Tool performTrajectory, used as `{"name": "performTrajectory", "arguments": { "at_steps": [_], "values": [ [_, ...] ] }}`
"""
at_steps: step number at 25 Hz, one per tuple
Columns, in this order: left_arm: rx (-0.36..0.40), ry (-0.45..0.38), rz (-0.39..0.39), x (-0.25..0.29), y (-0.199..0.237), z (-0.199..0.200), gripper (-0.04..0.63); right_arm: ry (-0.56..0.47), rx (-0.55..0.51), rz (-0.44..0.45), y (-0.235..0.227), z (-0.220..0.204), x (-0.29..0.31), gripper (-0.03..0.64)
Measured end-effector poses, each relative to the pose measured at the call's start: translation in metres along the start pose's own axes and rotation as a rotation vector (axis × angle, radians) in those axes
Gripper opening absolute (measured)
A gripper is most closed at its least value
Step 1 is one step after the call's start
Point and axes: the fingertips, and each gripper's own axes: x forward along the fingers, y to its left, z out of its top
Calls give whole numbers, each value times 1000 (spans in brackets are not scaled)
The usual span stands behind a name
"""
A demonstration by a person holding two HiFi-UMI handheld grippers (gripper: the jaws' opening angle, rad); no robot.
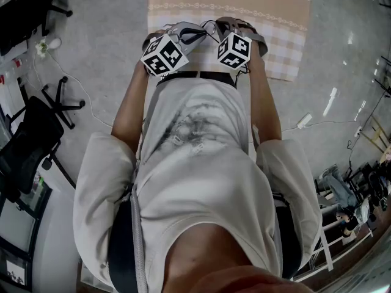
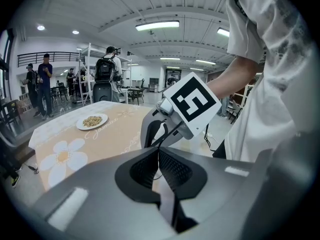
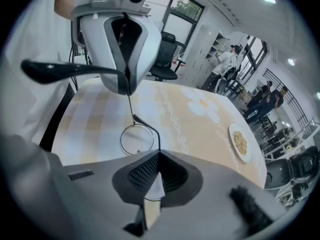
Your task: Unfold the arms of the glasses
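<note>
Thin wire-framed glasses hang between my two grippers above the beige tablecloth (image 1: 287, 41). In the right gripper view one round lens (image 3: 136, 137) dangles over the cloth. A thin wire runs up from it into my left gripper (image 3: 127, 86), whose jaws are shut on it. A black arm tip (image 3: 50, 69) sticks out sideways from that gripper. Another wire of the glasses bends down into my right gripper (image 3: 159, 154), which is shut on it. In the left gripper view a black wire runs from my right gripper (image 2: 149, 136) into the shut left jaws. Both marker cubes sit close together in the head view.
A white plate of food (image 2: 92, 120) sits farther along the table, also seen as the plate (image 3: 241, 143) in the right gripper view. Several people (image 2: 45, 81) stand beyond the table. A black office chair (image 1: 30, 139) and cables lie on the floor to the left.
</note>
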Motion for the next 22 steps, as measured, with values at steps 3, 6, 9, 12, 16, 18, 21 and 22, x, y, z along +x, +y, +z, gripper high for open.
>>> {"name": "performTrajectory", "arguments": {
  "at_steps": [3, 6, 9, 12, 16, 18, 21, 22],
  "values": [
    [-7, -5, 12, -1, 2, 0, 14, -15, 11, -9, 1, 1, -2, 15],
    [-13, -9, 22, -2, 4, -1, 13, -34, 35, -25, 1, 3, -6, 14],
    [-17, -10, 30, -3, 5, -1, 12, -55, 56, -41, 0, 3, -11, 14],
    [-24, -14, 36, -4, 6, -1, 12, -70, 72, -56, -1, 4, -17, 14],
    [-31, -21, 44, -7, 7, -1, 12, -78, 84, -70, -2, 4, -23, 14],
    [-31, -22, 48, -7, 7, -1, 12, -85, 93, -78, -2, 3, -25, 14],
    [-33, -23, 54, -7, 8, 0, 12, -102, 115, -89, -3, 3, -29, 15],
    [-35, -25, 58, -7, 9, 0, 12, -108, 122, -93, -4, 3, -30, 14]
  ]
}}
